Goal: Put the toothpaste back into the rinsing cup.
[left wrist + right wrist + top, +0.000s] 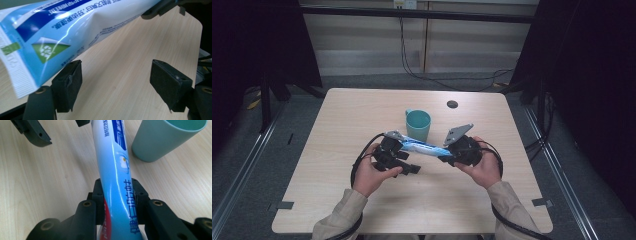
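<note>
Blue-and-white squeezy toothpaste tube (424,146) is clamped in the right gripper (117,202) above the wooden bench (337,125), left gripper (116,82) spread wide under it, teal plastic cup (418,125) just behind

Your tube (424,147) — blue and white, glossy, printed with blue characters — hangs level above the table, just in front of the cup, its crimped flat end (15,75) toward your left.
</note>
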`<state>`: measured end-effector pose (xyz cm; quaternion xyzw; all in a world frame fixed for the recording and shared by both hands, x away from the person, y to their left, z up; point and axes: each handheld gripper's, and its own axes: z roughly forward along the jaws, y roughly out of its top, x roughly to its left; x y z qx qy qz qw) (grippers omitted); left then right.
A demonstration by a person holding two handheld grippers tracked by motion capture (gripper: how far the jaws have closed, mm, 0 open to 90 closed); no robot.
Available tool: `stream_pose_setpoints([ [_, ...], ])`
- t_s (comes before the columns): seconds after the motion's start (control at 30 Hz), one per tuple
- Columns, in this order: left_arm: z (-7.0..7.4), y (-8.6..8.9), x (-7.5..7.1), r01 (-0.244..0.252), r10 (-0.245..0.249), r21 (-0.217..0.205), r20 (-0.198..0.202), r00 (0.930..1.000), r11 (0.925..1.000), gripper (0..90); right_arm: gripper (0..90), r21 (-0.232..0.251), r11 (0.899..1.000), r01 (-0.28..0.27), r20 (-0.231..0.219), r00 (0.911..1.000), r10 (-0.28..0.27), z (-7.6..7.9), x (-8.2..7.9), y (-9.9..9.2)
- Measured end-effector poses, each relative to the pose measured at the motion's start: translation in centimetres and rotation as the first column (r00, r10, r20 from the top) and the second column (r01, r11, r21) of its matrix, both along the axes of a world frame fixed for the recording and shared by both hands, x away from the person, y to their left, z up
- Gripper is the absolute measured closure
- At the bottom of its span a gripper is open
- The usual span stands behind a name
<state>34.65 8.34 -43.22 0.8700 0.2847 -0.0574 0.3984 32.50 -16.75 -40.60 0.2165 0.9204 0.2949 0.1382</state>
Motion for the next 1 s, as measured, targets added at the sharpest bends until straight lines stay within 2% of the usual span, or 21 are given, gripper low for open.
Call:
stream_pose_setpoints([
  [0.13, 0.1, 0.2, 0.3, -0.042, 0.041, -0.054, -0.026, 0.9988, 0.9976, 28.7, 70.6, 0.004, 1.000, -0.002, 0.004, 1.0000, 0.002, -0.3, -0.1, 0.4],
  [0.17, 0.0, 0.4, 0.4, -0.046, 0.043, -0.086, -0.035, 0.9984, 0.9952, 29.3, 70.6, 0.010, 1.000, -0.001, 0.001, 1.0000, 0.001, -0.4, -0.1, 0.4],
  [0.2, 0.0, 0.5, 0.4, -0.048, 0.044, -0.100, -0.045, 0.9980, 0.9938, 29.9, 70.6, 0.020, 1.000, -0.001, -0.003, 1.0000, 0.001, -0.5, -0.1, 0.4],
  [0.27, 0.0, 0.3, 0.4, -0.040, 0.034, -0.110, -0.061, 0.9976, 0.9931, 29.9, 70.6, 0.019, 1.000, 0.001, -0.001, 1.0000, -0.001, -0.7, -0.1, 0.5],
  [0.33, 0.0, 0.2, 0.4, -0.033, 0.027, -0.102, -0.067, 0.9974, 0.9942, 29.6, 70.6, 0.004, 1.000, 0.007, -0.001, 1.0000, -0.007, -1.0, -0.2, 0.8],
  [0.37, 0.0, 0.2, 0.4, -0.028, 0.021, -0.116, -0.066, 0.9976, 0.9928, 29.7, 70.6, -0.006, 1.000, 0.009, -0.001, 1.0000, -0.009, -1.2, -0.2, 0.9],
  [0.43, 0.5, 0.5, 0.3, -0.032, 0.026, -0.174, -0.041, 0.9988, 0.9842, 36.3, 70.5, -0.020, 1.000, 0.006, -0.007, 1.0000, -0.007, -1.5, -0.2, 0.9],
  [0.47, 1.0, 0.7, 0.3, -0.045, 0.040, -0.197, -0.030, 0.9987, 0.9794, 37.0, 70.5, -0.040, 0.999, -0.005, -0.016, 0.9999, 0.004, -1.8, -0.2, 1.1],
  [0.5, 1.3, 0.8, 0.4, -0.057, 0.051, -0.202, -0.035, 0.9981, 0.9777, 35.9, 70.5, -0.061, 0.998, -0.014, -0.005, 0.9999, 0.013, -2.1, -0.4, 1.3],
  [0.57, 1.5, 0.8, 0.5, -0.073, 0.068, -0.166, -0.033, 0.9971, 0.9835, 34.4, 70.8, -0.039, 0.999, 0.013, -0.001, 0.9999, -0.013, -2.7, -0.7, 1.7],
  [0.6, 1.4, 0.9, 0.5, -0.070, 0.065, -0.156, -0.036, 0.9972, 0.9853, 34.1, 71.0, -0.037, 0.999, 0.034, 0.018, 0.9993, -0.034, -2.6, -0.8, 1.7],
  [0.67, 1.2, 1.1, 0.4, -0.069, 0.065, -0.147, -0.036, 0.9972, 0.9867, 33.0, 71.1, 0.031, 0.999, 0.033, 0.014, 0.9993, -0.033, -2.1, -0.5, 1.2],
  [0.73, 0.9, 1.2, 0.3, -0.070, 0.064, -0.153, -0.043, 0.9970, 0.9858, 31.7, 71.2, 0.031, 0.999, 0.044, 0.031, 0.9985, -0.045, -1.3, -0.3, 0.8],
  [0.83, 0.6, 1.0, 0.1, -0.062, 0.055, -0.131, -0.055, 0.9970, 0.9895, 29.8, 71.1, -0.002, 0.998, 0.065, 0.043, 0.9970, -0.065, -0.6, 0.0, 0.2],
  [0.9, 0.5, 0.9, 0.1, -0.061, 0.053, -0.131, -0.061, 0.9967, 0.9895, 29.6, 71.1, 0.018, 0.996, 0.083, 0.045, 0.9954, -0.084, -0.2, 0.1, -0.2],
  [1.0, 0.4, 0.8, 0.4, -0.084, 0.074, -0.152, -0.070, 0.9948, 0.9848, 29.4, 71.1, 0.050, 0.994, 0.092, 0.064, 0.9934, -0.095, 0.4, 0.0, -0.4],
])
